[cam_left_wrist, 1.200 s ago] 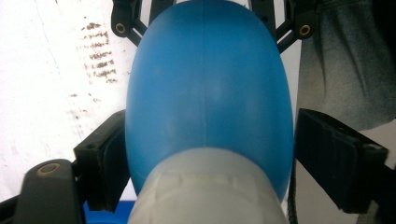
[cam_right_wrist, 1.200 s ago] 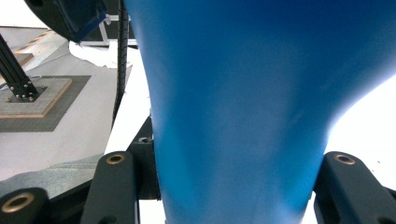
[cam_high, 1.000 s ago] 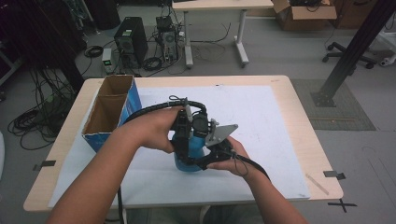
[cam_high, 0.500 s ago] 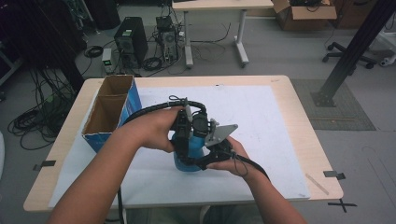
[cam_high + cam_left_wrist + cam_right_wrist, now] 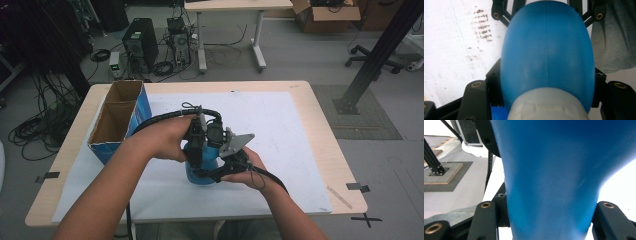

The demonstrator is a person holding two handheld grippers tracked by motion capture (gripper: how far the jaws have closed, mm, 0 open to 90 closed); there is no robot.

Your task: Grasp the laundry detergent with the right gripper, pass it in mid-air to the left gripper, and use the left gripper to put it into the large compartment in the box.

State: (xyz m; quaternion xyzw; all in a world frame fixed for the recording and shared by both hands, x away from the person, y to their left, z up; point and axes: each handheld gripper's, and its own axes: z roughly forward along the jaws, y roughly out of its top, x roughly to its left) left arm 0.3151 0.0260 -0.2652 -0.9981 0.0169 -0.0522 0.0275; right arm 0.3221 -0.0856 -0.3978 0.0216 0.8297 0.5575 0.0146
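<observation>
1. Nearest to the person, two bare forearms come in from the bottom of the high view and meet over the middle of the desk [image 5: 300, 95].
2. The right hand-held gripper [image 5: 227, 165] is clamped on the smooth blue plastic bottle [image 5: 202, 170]. The right gripper view shows this up close: a black jaw presses on each side of the bottle's narrow part [image 5: 549, 202].
3. The left hand-held gripper [image 5: 196, 145] comes down on the same bottle from above. Its jaws have just been closing. The left gripper view shows them tight on both sides of the round blue body [image 5: 546, 55], near a pale grey cap [image 5: 546, 105] at the bottom of that view.
4. The high view shows the bottle only as a bit of blue under the hands, standing on the big white paper sheet [image 5: 280, 130] that covers the desk.
5. The left gripper view shows small dark smudges [image 5: 482, 27] on the white sheet.
6. Farther left on the desk, well apart from the bottle, stands an open blue cardboard box with a brown inside [image 5: 117, 120], split into two parts.
7. Beyond the desk, the high view shows a black computer tower [image 5: 140, 47] and loose cables [image 5: 40, 130] on the grey floor, and another desk [image 5: 235, 5].
</observation>
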